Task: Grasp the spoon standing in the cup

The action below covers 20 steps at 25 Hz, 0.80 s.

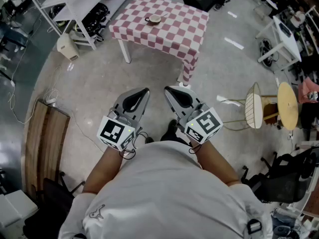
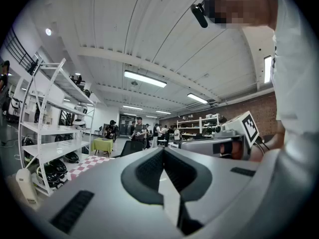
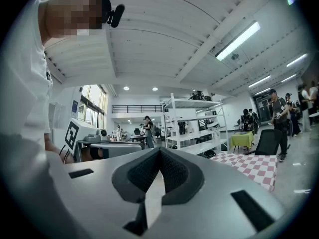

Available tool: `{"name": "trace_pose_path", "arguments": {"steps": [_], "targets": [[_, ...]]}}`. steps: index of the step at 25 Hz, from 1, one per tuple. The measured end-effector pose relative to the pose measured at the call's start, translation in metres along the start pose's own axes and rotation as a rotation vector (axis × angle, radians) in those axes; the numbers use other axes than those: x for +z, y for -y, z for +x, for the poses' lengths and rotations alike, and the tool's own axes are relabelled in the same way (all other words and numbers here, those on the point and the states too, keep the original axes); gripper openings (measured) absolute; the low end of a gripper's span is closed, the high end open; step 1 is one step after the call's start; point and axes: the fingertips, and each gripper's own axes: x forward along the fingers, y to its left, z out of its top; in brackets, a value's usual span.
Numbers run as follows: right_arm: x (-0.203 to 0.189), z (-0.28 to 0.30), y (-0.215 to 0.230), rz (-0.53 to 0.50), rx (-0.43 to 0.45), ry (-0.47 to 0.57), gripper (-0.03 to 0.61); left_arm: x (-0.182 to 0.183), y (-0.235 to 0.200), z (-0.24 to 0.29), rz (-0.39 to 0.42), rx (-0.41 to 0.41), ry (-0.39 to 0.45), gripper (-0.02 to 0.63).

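Observation:
A small brown cup (image 1: 155, 19) stands on a table with a pink-and-white checked cloth (image 1: 174, 31), far ahead of me in the head view. The spoon in it is too small to make out clearly. Both grippers are held close to my body, well short of the table. My left gripper (image 1: 143, 92) and right gripper (image 1: 169, 89) point toward the table, side by side. The left gripper's (image 2: 163, 150) jaws are pressed together with nothing between them, and so are those of the right gripper (image 3: 160, 150). A corner of the checked cloth (image 3: 251, 164) shows in the right gripper view.
Bare concrete floor lies between me and the table. A white shelving rack (image 1: 75, 6) stands at the left, a wooden bench (image 1: 45, 143) at the near left. A wire chair (image 1: 254, 109) and a round yellow stool (image 1: 287, 105) stand at the right. People stand far off (image 2: 137, 129).

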Motion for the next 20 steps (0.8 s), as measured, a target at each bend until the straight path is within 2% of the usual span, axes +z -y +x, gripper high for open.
{"name": "trace_pose_path", "arguments": {"steps": [6,11,20], "targets": [[-0.004,0.005,0.022,0.004,0.014,-0.005,0.031,-0.007,-0.011,0.018,-0.016,0.019,-0.005,0.011],[-0.007,0.006,0.046,0.014,0.071,-0.019,0.031,-0.015,-0.020,0.042,-0.026,0.035,-0.024,0.011],[-0.014,0.007,0.142,0.031,0.073,-0.049,0.031,-0.023,-0.049,0.122,-0.041,0.092,-0.042,0.011]]}}
